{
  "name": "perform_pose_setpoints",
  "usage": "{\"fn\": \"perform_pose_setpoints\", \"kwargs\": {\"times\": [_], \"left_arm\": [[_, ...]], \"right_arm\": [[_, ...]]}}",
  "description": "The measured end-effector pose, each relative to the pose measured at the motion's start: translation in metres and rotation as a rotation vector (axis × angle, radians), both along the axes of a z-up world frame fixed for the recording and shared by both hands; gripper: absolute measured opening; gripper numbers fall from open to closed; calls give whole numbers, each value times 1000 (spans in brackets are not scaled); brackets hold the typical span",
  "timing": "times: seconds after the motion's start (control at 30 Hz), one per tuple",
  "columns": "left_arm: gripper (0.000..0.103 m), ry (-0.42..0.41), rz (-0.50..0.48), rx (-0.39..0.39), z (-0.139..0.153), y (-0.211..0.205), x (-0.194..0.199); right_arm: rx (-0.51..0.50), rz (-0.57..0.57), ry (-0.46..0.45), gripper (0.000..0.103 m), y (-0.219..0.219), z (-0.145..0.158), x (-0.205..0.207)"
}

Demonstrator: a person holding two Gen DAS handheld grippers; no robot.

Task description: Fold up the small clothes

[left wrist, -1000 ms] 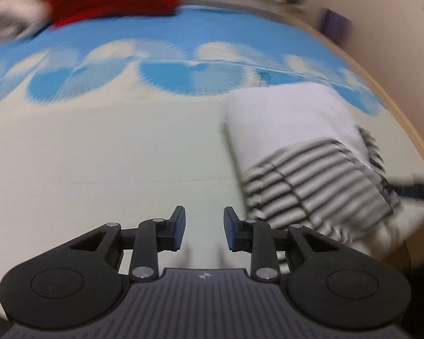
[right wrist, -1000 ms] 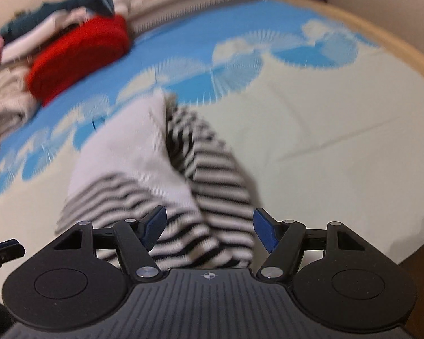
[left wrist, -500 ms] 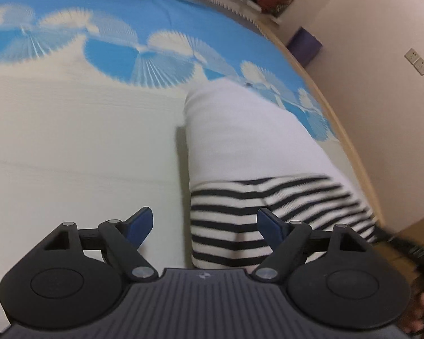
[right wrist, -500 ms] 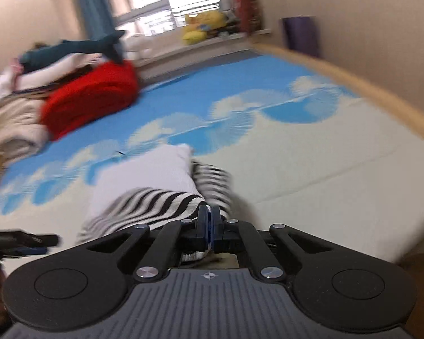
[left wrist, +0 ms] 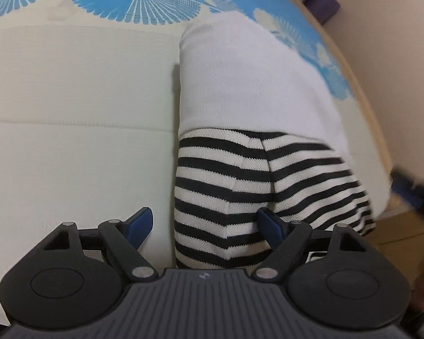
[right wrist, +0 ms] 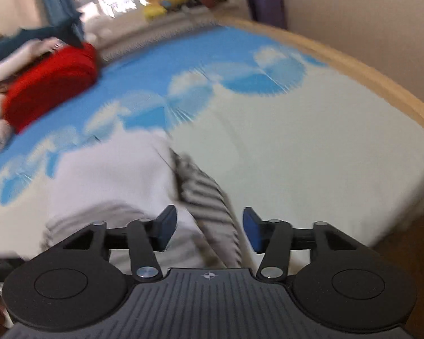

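A small white garment with black-and-white striped sleeves (left wrist: pixel 254 118) lies partly folded near the right edge of a bed (left wrist: pixel 79 99), its plain body stretching toward the far side and a striped panel folded across its near end. Half a second earlier the right tool (right wrist: pixel 209 230) was pinched fully shut over the striped cloth; now its jaws are opening, with a blurred striped sleeve (right wrist: pixel 209 195) lying below the gap and nothing pressed between the blue pads, so the fold on that side appears to have just been let go. The left tool (left wrist: pixel 202 224), which a second ago was narrow and off to the left of the garment, now stands wide open and empty, poised over the near-left corner of the striped panel, one pad over bare mattress and the other over the stripes. That reads as one fold finished and the left side about to be gripped for the next. Beyond the garment, the blue-and-white fan-patterned sheet (right wrist: pixel 240 73) runs to a red cushion (right wrist: pixel 51 84) and a loose pile of other clothes (right wrist: pixel 2 62) at the far left. No basket or box is in view; the pile sits directly on the bed.
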State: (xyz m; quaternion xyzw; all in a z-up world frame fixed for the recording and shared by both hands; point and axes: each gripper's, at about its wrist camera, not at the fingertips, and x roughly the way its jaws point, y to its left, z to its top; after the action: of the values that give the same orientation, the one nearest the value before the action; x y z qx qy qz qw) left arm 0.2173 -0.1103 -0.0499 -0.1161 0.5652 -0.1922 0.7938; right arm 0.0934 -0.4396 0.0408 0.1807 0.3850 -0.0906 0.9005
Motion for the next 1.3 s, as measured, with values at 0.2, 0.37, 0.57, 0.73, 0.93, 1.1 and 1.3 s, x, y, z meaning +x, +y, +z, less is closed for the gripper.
{"fn": "perform_pose_setpoints", "kwargs": {"times": [0.2, 0.37, 0.57, 0.73, 0.93, 1.1, 1.3], "left_arm": [[87, -23, -20, 28, -2, -10, -1], [87, -25, 33, -36, 9, -8, 12], [90, -67, 137, -155, 13, -1, 45], [94, 35, 210, -236, -20, 4, 76], [76, 20, 154, -253, -28, -10, 79], [42, -74, 105, -229, 2, -6, 79], [41, -232, 145, -152, 49, 37, 89]], "right_arm": [[-27, 147, 79, 65, 3, -31, 60], [161, 112, 164, 2, -12, -64, 81], [124, 59, 173, 1, -24, -66, 76], [85, 68, 221, 1, -16, -77, 81], [59, 47, 402, 2, -11, -106, 91], [72, 63, 370, 0, 9, -98, 102], [54, 146, 298, 0, 70, -84, 125]]}}
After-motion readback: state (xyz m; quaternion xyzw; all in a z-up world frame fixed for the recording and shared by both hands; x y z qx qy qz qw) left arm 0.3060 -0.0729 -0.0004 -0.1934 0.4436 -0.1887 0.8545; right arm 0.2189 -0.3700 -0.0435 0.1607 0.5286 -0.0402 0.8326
